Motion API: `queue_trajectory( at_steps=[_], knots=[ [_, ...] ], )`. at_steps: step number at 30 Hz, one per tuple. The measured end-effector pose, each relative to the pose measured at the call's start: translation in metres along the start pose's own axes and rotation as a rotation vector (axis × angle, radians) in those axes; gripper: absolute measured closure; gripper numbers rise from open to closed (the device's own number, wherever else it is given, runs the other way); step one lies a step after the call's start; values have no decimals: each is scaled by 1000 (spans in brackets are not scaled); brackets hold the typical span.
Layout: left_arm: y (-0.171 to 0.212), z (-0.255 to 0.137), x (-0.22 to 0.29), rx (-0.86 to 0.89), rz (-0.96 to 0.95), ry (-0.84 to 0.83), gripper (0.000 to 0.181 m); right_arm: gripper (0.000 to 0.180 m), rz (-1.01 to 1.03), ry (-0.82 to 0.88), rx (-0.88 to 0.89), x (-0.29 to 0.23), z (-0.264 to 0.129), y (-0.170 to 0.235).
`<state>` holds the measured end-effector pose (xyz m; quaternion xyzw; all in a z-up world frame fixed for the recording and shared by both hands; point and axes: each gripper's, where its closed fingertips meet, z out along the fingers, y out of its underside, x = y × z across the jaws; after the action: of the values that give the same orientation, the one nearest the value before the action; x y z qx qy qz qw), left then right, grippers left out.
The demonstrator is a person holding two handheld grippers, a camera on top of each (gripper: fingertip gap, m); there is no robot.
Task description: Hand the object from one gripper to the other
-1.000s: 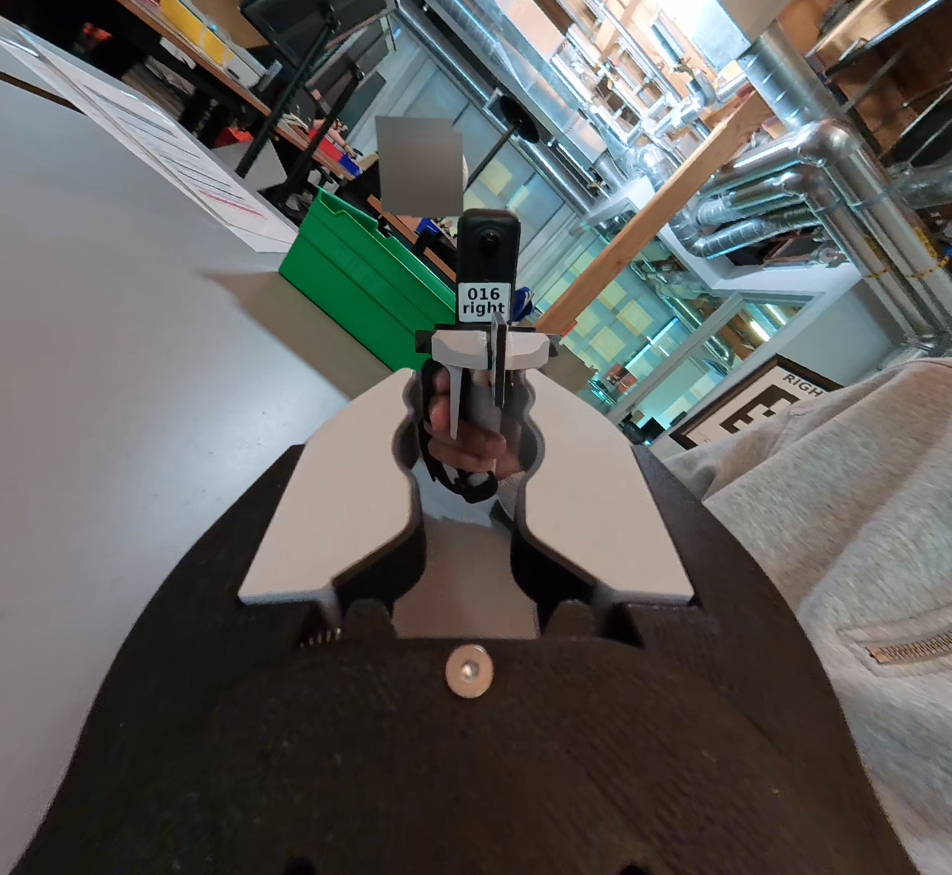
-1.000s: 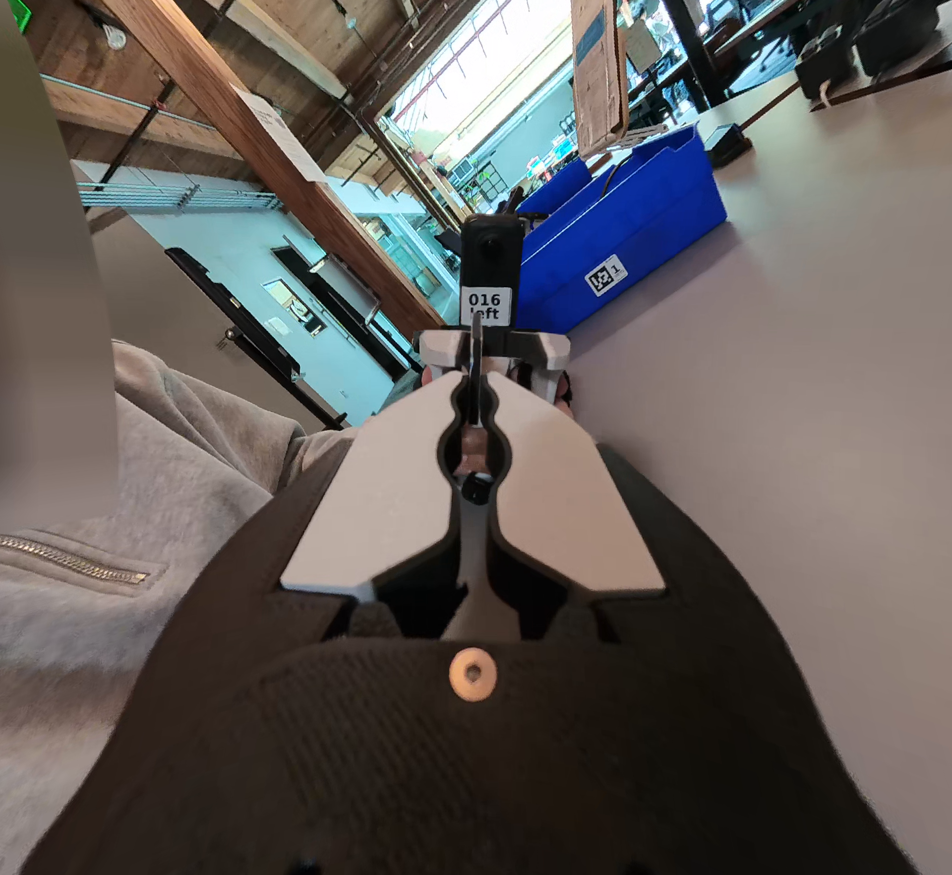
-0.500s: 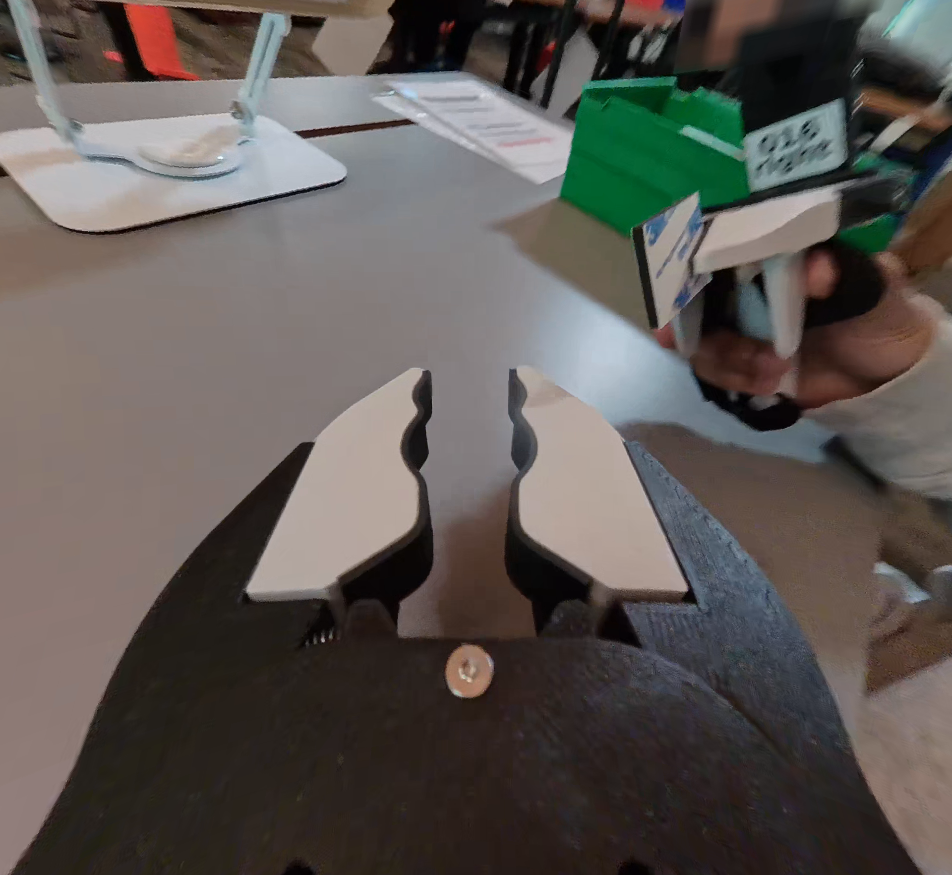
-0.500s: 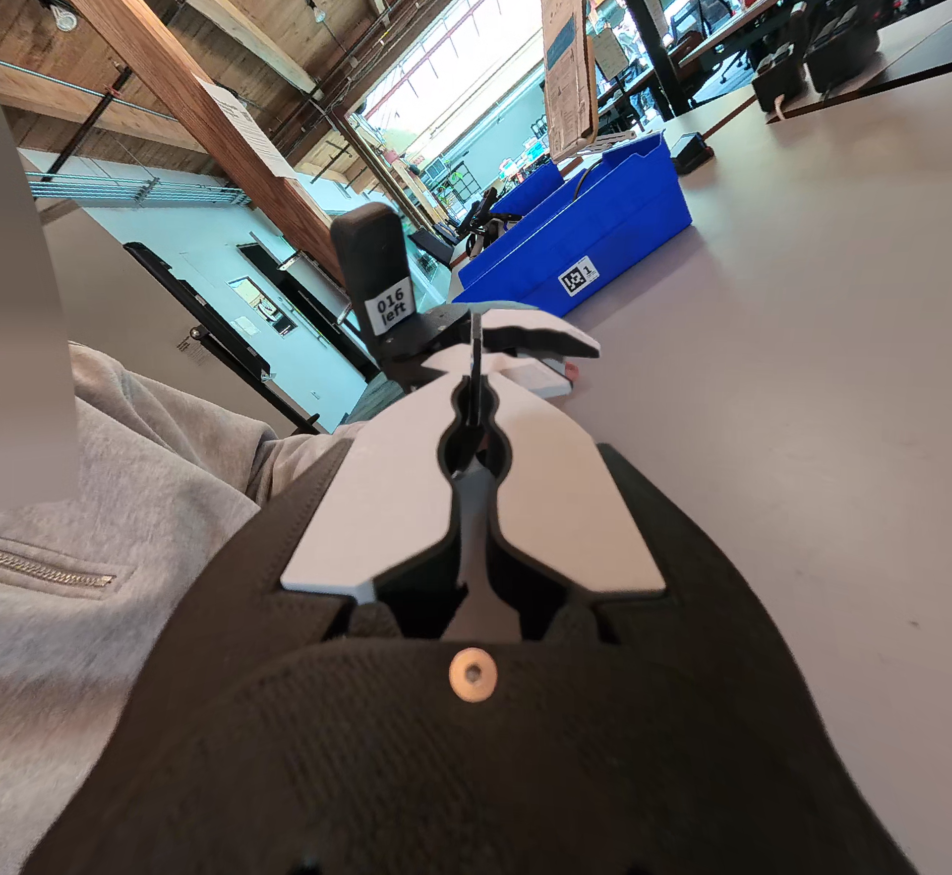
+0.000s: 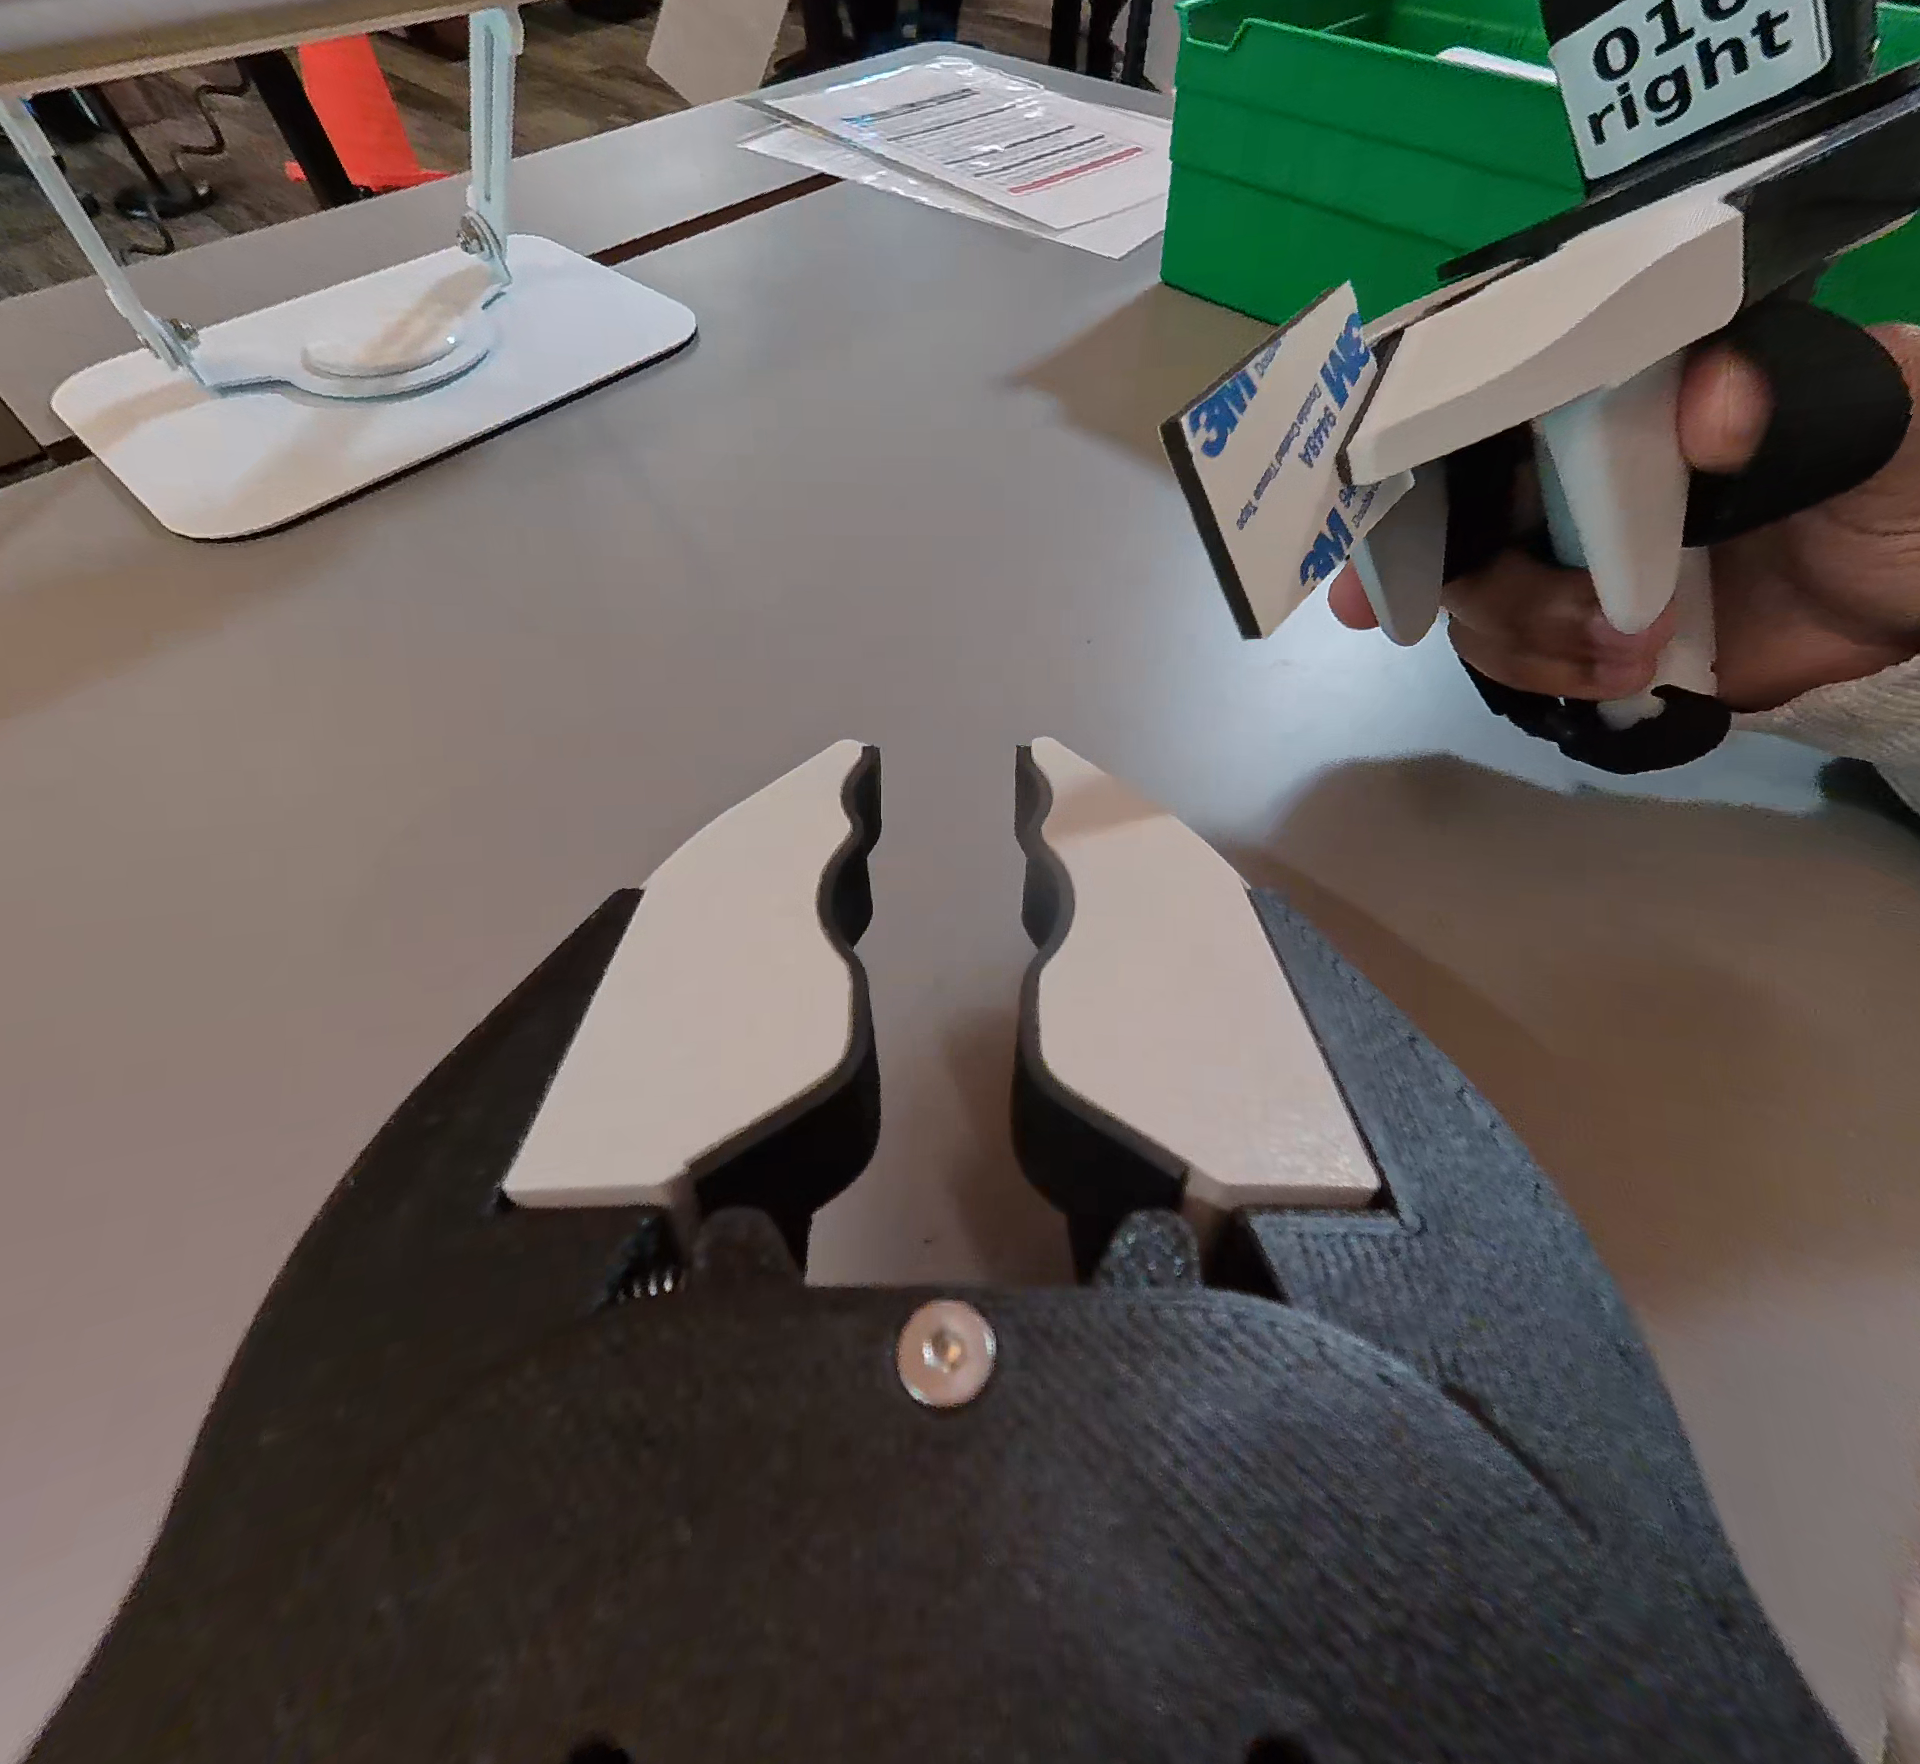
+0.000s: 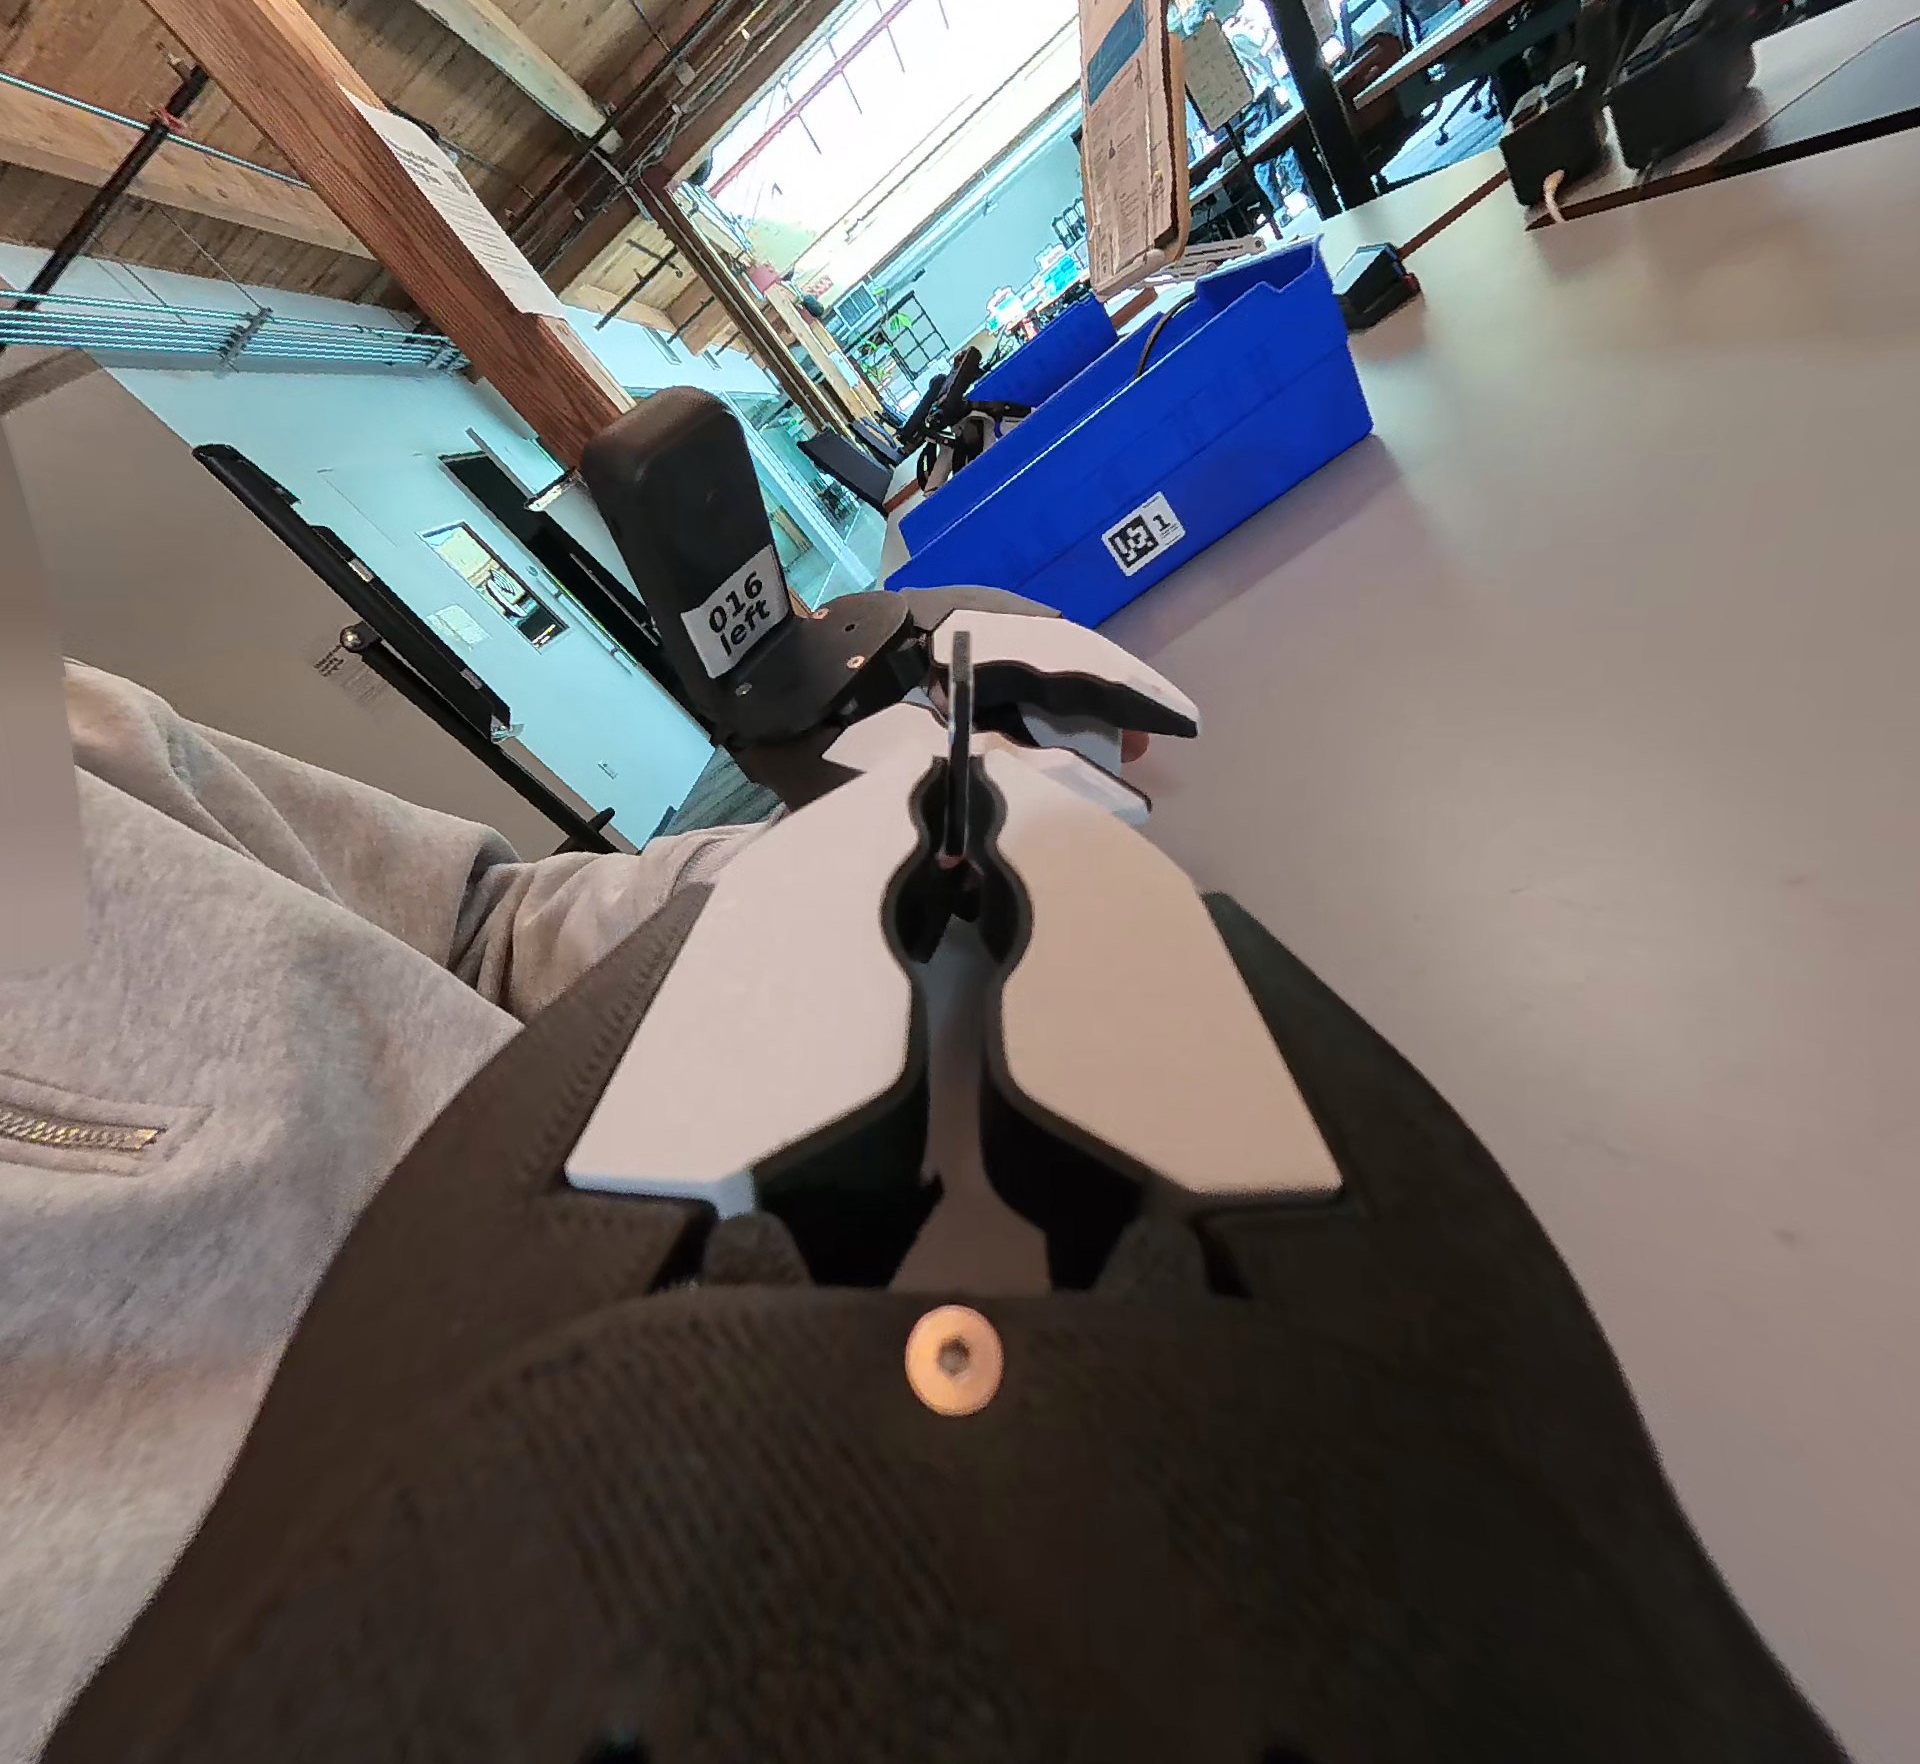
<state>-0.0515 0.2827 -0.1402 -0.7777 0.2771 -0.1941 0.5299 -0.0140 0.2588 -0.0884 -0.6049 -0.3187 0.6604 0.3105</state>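
My left tongs [image 5: 948,758] are hanging low over the grey worktop [image 5: 520,675] with a narrow gap between the white fingers [image 5: 727,987] and nothing in it. My right tongs [image 6: 961,779] are pinching the flat pad [image 5: 1262,467], a thin square with a black edge and a white backing bearing blue print; in the right wrist view I am seeing it edge-on, standing upright in the closed tips. From the left wrist view the pad is sitting up and to the right of my left tongs, in the air above the worktop and well apart from them. A hand [image 5: 1714,571] is squeezing the right tongs' trigger. Farther off, a white stand base [image 5: 395,384] is resting on the worktop at left, sheets of paper [image 5: 966,145] are lying beyond, and a green bin [image 5: 1351,156] is sitting behind the right tongs. In the right wrist view a blue bin [image 6: 1195,467] is standing far along the worktop
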Motion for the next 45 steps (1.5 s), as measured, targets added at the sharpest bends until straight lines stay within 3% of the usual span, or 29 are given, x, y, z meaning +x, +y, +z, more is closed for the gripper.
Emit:
queue_trajectory(
  at_steps=[7,13,18,25,29,35,42,45],
  knots=[
    [4,2,0,-15,11,3,153,176,49,-18,52,2,-5,-7],
    [-3,0,15,38,56,91,138,176,180,-82,132,3,-10,-15],
    [-16,-4,35,135,138,189,119,176,256,-102,23,7,-8,-1],
    [-14,-6,46,158,318,160,106,176,465,-145,-111,11,-5,23],
    [-18,-10,50,182,347,160,123,176,540,-180,-123,11,-2,27],
    [-16,-9,53,175,337,190,123,176,565,-207,-140,7,-1,31],
    [-14,-9,54,158,335,201,146,176,573,-224,-151,5,2,34],
    [-16,-11,54,169,298,227,146,172,552,-241,-139,2,2,31]
  ],
)
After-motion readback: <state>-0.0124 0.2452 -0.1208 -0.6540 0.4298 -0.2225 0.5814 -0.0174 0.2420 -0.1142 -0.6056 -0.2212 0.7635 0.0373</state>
